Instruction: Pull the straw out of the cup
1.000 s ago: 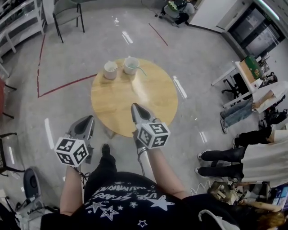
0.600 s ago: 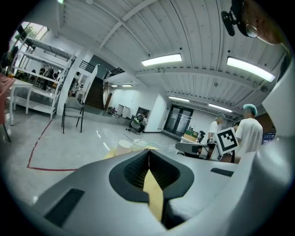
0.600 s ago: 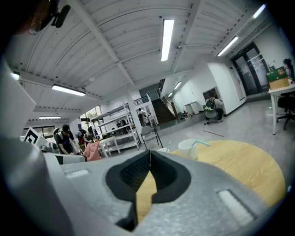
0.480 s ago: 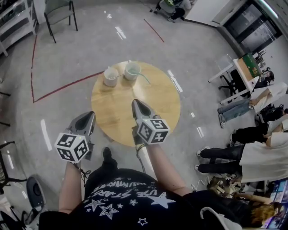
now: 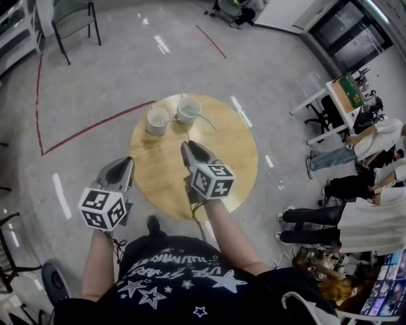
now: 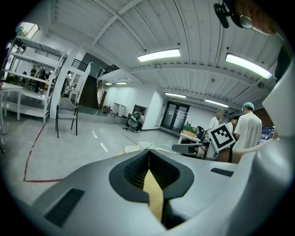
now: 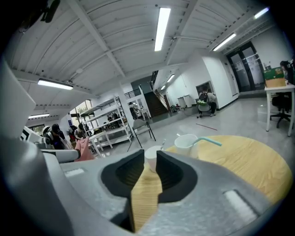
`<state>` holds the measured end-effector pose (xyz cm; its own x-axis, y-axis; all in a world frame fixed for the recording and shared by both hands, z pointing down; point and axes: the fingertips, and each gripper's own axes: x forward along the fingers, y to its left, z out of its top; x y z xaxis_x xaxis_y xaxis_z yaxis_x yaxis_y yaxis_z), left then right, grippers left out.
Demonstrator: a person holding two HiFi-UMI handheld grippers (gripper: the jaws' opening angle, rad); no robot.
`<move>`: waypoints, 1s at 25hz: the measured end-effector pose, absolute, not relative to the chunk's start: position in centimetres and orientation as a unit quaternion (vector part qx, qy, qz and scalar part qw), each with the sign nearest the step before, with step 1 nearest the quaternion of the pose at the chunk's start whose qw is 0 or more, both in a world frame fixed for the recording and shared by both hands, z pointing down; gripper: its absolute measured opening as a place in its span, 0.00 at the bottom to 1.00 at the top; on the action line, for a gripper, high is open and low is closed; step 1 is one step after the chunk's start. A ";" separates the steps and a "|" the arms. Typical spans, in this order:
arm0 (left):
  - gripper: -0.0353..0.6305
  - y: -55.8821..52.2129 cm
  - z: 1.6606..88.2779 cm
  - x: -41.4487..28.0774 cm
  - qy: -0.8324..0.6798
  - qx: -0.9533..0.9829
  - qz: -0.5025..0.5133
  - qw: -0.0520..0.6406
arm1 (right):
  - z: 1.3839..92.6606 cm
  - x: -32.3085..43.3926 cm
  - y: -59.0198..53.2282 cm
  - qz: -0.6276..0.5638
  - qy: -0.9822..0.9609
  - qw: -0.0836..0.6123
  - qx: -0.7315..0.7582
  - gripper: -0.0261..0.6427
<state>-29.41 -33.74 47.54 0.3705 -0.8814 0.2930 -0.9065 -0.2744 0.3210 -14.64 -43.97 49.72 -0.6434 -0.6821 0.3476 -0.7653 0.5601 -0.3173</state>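
On the far side of the round wooden table (image 5: 228, 159) stand two white cups. The right cup (image 5: 188, 109) (image 7: 186, 144) holds a teal straw (image 5: 207, 120) (image 7: 208, 140) that leans out to the right. The left cup (image 5: 157, 119) (image 7: 151, 157) shows through the gap of my right gripper's jaws. My right gripper (image 5: 186, 146) (image 7: 150, 154) hovers over the table short of the cups; its jaws are opening and hold nothing. My left gripper (image 5: 125, 162) (image 6: 149, 150) hangs beyond the table's left edge, tips together and empty.
A chair (image 5: 73, 19) stands at the back left beyond red floor lines (image 5: 95, 124). Seated people (image 5: 355, 216) and a desk (image 5: 342, 95) fill the right side. The person's legs are close to the table's near edge.
Both grippers have come forward towards the cups, and the right one now reaches further over the table. The cups and straw have not moved on the table.
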 end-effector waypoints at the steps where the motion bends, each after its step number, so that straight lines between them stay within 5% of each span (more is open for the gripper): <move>1: 0.06 -34.3 47.7 -29.7 -0.558 0.799 0.030 0.221 | 49.9 -14.9 -44.5 0.225 -0.877 0.096 0.414 0.16; 4: 0.06 -35.7 48.5 -30.3 -0.555 0.799 0.029 0.229 | 50.9 -15.6 -46.0 0.229 -0.873 0.100 0.419 0.16; 7: 0.06 -36.4 49.3 -31.1 -0.554 0.797 0.029 0.239 | 52.2 -16.6 -46.9 0.243 -0.870 0.109 0.414 0.31; 25: 0.06 -39.6 50.9 -32.9 -0.551 0.791 0.016 0.265 | 54.7 -18.1 -52.9 0.247 -0.866 0.096 0.425 0.30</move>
<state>-32.89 -39.58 50.87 0.3921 -0.8635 0.3172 -0.8802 -0.2519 0.4024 -18.10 -52.90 54.70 -0.6205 -0.6879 0.3765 -0.7830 0.5174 -0.3452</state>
